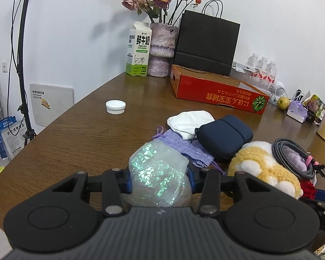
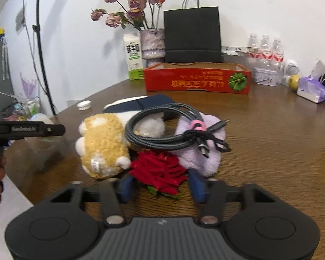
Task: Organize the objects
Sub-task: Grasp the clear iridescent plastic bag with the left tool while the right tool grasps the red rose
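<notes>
My left gripper (image 1: pixel 159 178) is shut on a glittery translucent pouch (image 1: pixel 158 171) just above the wooden table (image 1: pixel 80 130). Beyond it lie a purple knitted pouch (image 1: pixel 184 146), a white cloth pouch (image 1: pixel 190 120) and a navy zip case (image 1: pixel 226 135). My right gripper (image 2: pixel 162 184) stands open around a red fabric rose (image 2: pixel 160 173), its blue fingers on either side. Behind the rose lie a yellow-and-white plush toy (image 2: pixel 104 145), a purple fluffy item (image 2: pixel 203 153) and a coiled grey cable (image 2: pixel 162 127) on top of them. The open red cardboard box (image 2: pixel 197 80) stands at the back.
A white bottle cap (image 1: pixel 116 106) lies alone on the left. A milk carton (image 1: pixel 138 49), vase of dried roses (image 1: pixel 162 49) and black paper bag (image 1: pixel 207 43) stand along the wall. Water bottles (image 2: pixel 265 52), a tin (image 2: pixel 265 77), a fruit (image 2: pixel 293 82) and tissues (image 2: pixel 312 90) crowd the back right.
</notes>
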Motion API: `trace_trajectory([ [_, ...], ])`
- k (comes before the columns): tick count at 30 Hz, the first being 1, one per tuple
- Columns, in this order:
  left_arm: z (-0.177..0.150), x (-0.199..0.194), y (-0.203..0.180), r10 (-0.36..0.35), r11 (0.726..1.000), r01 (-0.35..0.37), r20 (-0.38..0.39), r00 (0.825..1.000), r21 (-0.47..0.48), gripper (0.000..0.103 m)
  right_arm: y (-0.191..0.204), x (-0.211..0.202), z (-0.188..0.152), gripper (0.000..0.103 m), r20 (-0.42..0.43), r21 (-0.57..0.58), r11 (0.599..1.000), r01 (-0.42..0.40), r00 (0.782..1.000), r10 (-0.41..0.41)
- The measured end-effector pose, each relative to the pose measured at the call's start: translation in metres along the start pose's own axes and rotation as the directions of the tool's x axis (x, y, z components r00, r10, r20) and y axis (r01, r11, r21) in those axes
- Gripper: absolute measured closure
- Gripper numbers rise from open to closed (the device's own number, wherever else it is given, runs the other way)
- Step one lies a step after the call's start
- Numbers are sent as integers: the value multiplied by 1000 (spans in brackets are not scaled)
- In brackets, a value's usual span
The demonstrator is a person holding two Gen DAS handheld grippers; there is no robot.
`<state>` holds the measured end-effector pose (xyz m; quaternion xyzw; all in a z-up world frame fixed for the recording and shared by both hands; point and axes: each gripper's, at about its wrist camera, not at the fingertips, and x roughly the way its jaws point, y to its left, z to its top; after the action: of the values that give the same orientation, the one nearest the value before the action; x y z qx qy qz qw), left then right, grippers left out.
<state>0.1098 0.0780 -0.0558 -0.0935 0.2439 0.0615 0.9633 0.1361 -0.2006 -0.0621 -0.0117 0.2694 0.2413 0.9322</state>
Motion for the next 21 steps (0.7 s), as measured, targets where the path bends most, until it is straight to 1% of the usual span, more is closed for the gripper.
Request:
trace_trajectory([
  [2,0,-1,-1,0,1000,0,1,1000,2,59,-1,0,-1,65,6,2,1000,-13,1000,13],
  [4,0,-3,-1,-1,1000,1,2,1000,4,59,-1,0,-2,71,10,3,1000,-27,1000,26],
  [11,1,-11,-2,1,1000,-1,11,1000,8,59,-3,-6,-3,73,34,6,999,-47,998,47],
  [21,2,-30,-2,8,1000,-9,37,999,8,59,-3,-27,1,73,112,15,998,-62,992,60],
])
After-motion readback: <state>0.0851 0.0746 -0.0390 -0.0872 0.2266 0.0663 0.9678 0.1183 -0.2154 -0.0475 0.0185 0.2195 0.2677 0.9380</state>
